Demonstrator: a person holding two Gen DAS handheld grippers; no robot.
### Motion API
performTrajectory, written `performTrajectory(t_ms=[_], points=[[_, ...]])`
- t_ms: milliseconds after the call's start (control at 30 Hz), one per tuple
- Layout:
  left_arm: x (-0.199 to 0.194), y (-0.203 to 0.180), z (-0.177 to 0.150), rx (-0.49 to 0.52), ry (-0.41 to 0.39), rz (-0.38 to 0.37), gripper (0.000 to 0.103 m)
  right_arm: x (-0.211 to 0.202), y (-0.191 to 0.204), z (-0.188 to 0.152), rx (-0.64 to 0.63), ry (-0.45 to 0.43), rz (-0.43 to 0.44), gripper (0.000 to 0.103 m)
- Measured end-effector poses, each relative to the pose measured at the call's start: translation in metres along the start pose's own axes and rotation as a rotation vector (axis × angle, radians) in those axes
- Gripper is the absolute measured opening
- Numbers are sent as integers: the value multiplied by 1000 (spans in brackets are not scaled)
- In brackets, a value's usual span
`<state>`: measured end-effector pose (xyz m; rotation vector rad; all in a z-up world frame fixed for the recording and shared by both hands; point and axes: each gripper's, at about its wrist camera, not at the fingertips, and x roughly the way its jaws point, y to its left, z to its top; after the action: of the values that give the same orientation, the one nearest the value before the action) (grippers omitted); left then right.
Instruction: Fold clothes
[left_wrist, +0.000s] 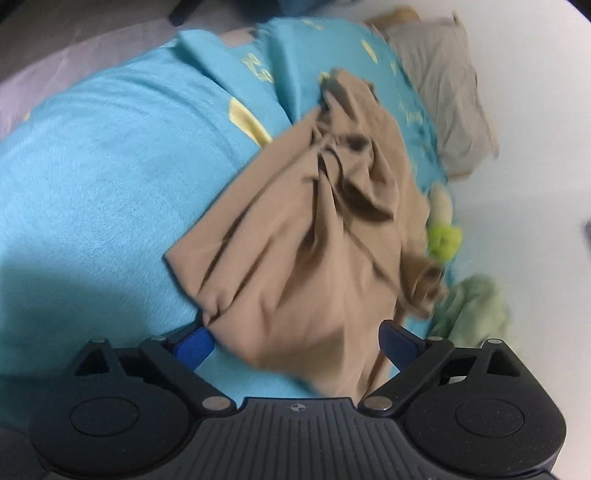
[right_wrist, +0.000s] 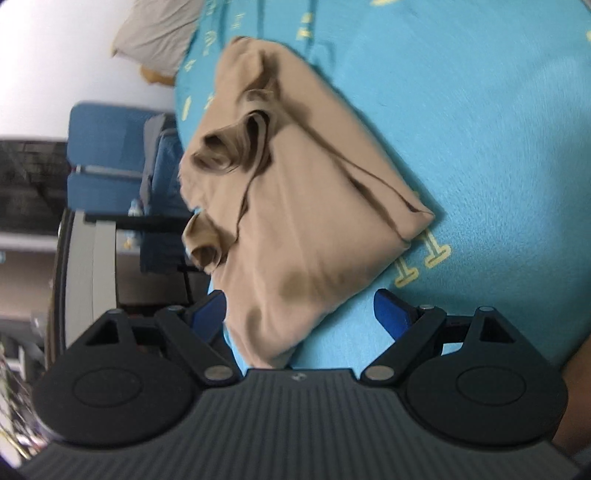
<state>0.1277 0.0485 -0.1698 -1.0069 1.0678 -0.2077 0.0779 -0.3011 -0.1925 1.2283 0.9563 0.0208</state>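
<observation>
Both claws are standing wide apart, gripping nothing. Left gripper is hanging over the near end of a tan garment, whose crumpled cloth is lying between its blue pads without being pinched. Right gripper is hovering likewise, a corner of the garment reaching between its spread fingers. Beyond both, the garment is lying bunched on a turquoise bedspread, with a grey pillow farther off.
</observation>
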Motion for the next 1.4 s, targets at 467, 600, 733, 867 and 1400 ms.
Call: performTrajectory(t_ms=[467, 600, 733, 867, 1400], points=[[-3, 30, 8, -186, -77, -37, 47, -8, -16, 9, 50, -137, -85, 30], [-7, 35, 13, -214, -106, -40, 47, -17, -17, 8, 57, -196, -87, 25], [-5, 34, 15, -218, -92, -34, 48, -17, -19, 9, 79, -196, -74, 26], [0, 30, 13, -201, -59, -41, 53, -8, -25, 10, 144, -131, -21, 52], [-38, 19, 11, -118, -209, -201, 8, 15, -15, 5, 154, -62, 116, 83]])
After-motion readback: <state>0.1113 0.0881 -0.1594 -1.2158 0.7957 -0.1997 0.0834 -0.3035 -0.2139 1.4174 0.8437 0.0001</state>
